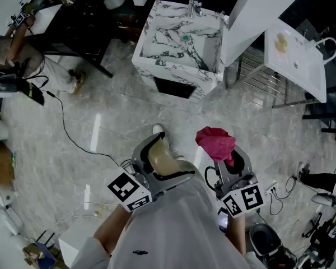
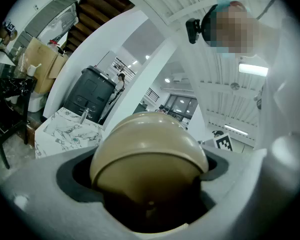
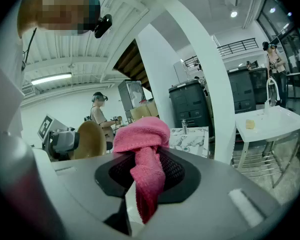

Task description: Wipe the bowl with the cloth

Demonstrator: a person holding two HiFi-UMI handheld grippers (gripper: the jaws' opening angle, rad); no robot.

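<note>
Polished grey floor (image 1: 101, 122) spreads below me, with a marbled sink unit (image 1: 179, 38) ahead and a white tabletop (image 1: 297, 60) off to the right; nothing lies under my hands but that floor. My left claw (image 1: 161, 162) is clamped on the tan bowl (image 2: 149, 154), which fills the gap between its jaws in the left gripper view; I hold it in the air close to my body. My right claw (image 1: 234, 162) is closed on the pink cloth (image 3: 142, 149); a bunched wad stands above the jaws and a tail hangs down between them.

Bowl and cloth sit side by side at about the same height, apart and not touching; the bowl lies to the left of the cloth. From the right gripper view its round face seems turned toward the cloth, though I cannot tell for sure whether that is the hollow or the outside. Wiping has not begun, I judge; the cloth hand must cross leftward to meet the bowl, or the two must close on each other in front of me.
</note>
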